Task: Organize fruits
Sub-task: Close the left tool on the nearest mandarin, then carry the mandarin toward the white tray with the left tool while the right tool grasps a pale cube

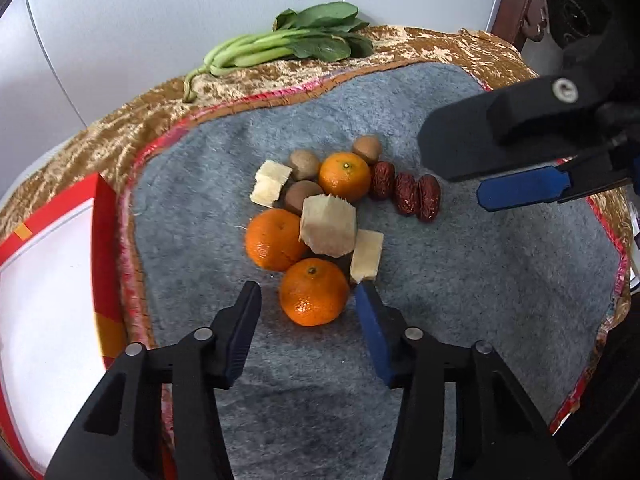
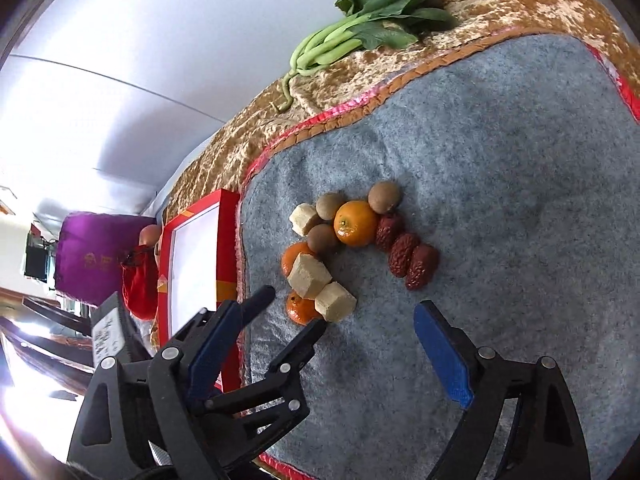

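- Three round, dimpled orange mandarins [image 1: 313,292] lie piled mid-mat on the fuzzy grey mat with red trim [image 1: 480,280], among fibrous pale cut chunks [image 1: 328,226].
- At two o'clock of the pile sit three wrinkled dark-red dates [image 1: 406,194]; smooth brown round fruits [image 1: 304,165] lie at twelve.
- Left gripper [image 1: 308,292] straddles the nearest mandarin, jaws apart; contact unclear.
- Right gripper [image 2: 370,320] gapes empty.
- Red box [image 1: 60,260] is cut off at nine o'clock.

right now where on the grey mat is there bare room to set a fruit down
The grey mat is bare right of the three red dates, out to its red edging, and in the near strip below the fruit. The centre pile around the oranges is crowded. The red box is empty.
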A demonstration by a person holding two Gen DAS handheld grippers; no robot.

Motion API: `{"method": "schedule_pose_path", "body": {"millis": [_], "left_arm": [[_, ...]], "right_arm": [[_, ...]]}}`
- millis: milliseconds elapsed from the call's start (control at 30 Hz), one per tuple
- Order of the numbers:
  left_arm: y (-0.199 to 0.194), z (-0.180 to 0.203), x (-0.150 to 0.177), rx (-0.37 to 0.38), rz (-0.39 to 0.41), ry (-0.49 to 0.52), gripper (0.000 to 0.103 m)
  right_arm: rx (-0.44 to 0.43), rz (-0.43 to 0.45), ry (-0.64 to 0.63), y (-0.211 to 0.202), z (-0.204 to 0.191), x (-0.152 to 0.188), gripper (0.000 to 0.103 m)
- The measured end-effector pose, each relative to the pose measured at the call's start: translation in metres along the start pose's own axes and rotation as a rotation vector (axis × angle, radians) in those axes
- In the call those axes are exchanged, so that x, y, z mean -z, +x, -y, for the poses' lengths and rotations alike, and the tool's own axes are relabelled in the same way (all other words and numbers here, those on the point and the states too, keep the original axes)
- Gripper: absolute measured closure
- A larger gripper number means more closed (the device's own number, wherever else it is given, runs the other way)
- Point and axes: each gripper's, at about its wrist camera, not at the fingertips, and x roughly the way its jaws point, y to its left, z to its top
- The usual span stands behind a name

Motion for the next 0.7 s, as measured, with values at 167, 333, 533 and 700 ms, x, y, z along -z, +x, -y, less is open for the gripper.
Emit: {"method": "schedule_pose_path", "body": {"millis": [167,333,533,700], "left_arm": [[0.003,-0.004,0.001,0.039,0.004,-0.029,0.069],[-0.003,-0.009,0.005,0.056,0.026,-0.056,0.069],[-0.03,-0.02,0.012,0.03,0.063,-0.082,0.069],[-0.063,-0.042,0.017,-0.036,0.09,-0.136,0.069]], "right_arm": [[-0.027,-0.017,-0.002,0.0,0.0,0.0,0.014],[-0.069,-0.053,0.004,0.012,-0.005,0.0,0.018],[-0.027,-0.053,0.017,0.029,-0.007,-0.004,0.023],[0.008,-0.064,0.028,0.045,-0.003,-0.006,0.031]]}}
